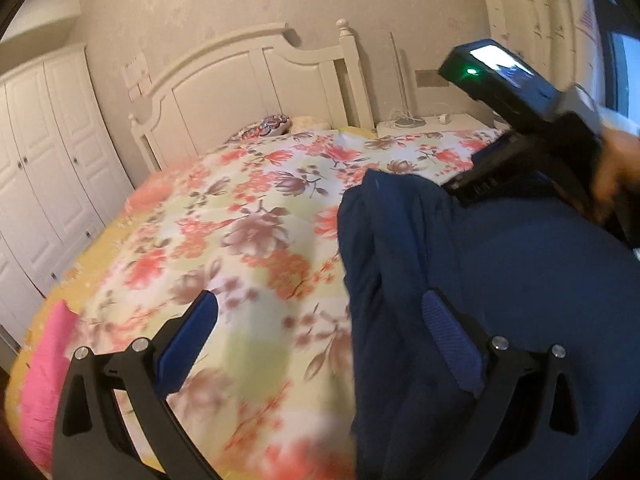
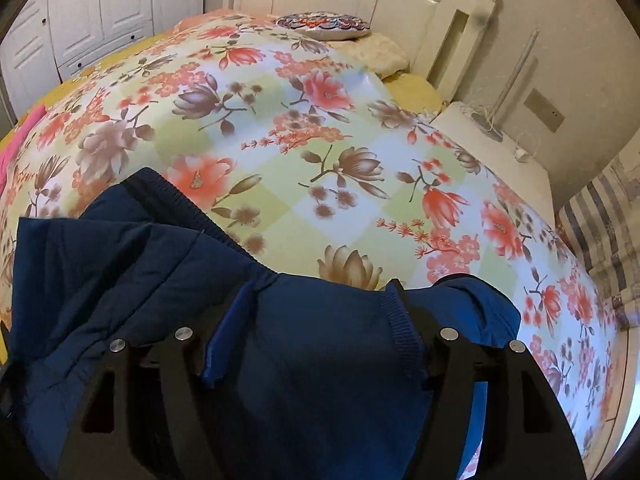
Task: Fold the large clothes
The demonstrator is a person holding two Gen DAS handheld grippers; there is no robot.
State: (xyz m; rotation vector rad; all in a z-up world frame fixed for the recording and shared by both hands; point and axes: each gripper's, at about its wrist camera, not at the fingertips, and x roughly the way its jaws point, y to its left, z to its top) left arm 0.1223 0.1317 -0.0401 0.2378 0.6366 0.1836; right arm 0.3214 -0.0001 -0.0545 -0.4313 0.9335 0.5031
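Note:
A dark blue padded jacket lies bunched on the floral bedspread, at the right of the left wrist view. My left gripper is open above the bed; its right finger is over the jacket's edge, its left finger over the bedspread. The right gripper's body shows at the upper right, above the jacket. In the right wrist view the jacket is draped between and over my right gripper, whose jaws stand wide apart. A ribbed hem lies against its right finger.
A white headboard stands at the far end with a patterned pillow below it. White wardrobes line the left wall. A white nightstand holds a lamp base and cable. A pink cloth lies at the bed's left edge.

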